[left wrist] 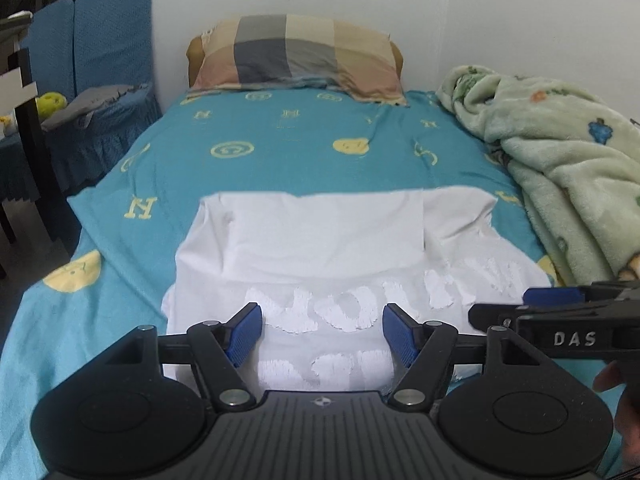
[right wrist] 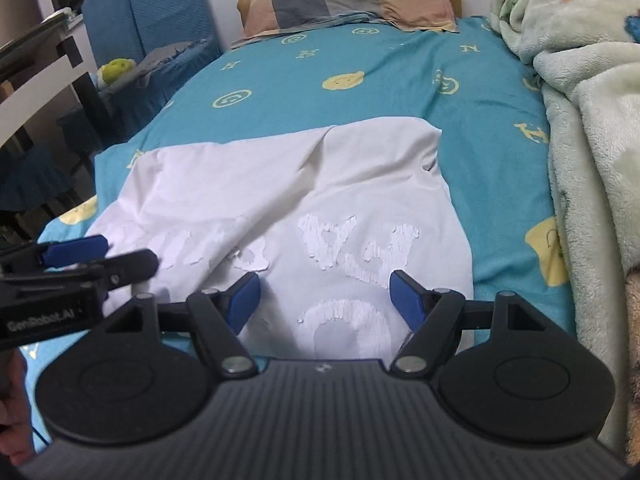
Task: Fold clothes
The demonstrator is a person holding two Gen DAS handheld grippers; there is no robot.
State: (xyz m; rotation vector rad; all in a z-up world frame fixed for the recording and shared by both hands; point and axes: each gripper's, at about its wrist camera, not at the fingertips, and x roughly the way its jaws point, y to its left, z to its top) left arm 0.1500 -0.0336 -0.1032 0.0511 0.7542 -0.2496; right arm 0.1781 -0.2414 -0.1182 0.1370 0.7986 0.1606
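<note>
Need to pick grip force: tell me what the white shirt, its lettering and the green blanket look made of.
White shirt: thin matte woven or knit cloth, likely cotton; it creases softly. Lettering: raised, fuzzy white tufts, apparently embroidered or towelling. Green blanket: thick plush fleece, with a nappy surface and bulky folds.

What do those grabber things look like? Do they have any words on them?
Each is black, with a ribbed body, two round discs and jointed links with silver pins. The left gripper and right gripper have blue finger pads. Side on, the right one reads "DAS" and the left one "GenRobot.AI" in white.
</note>
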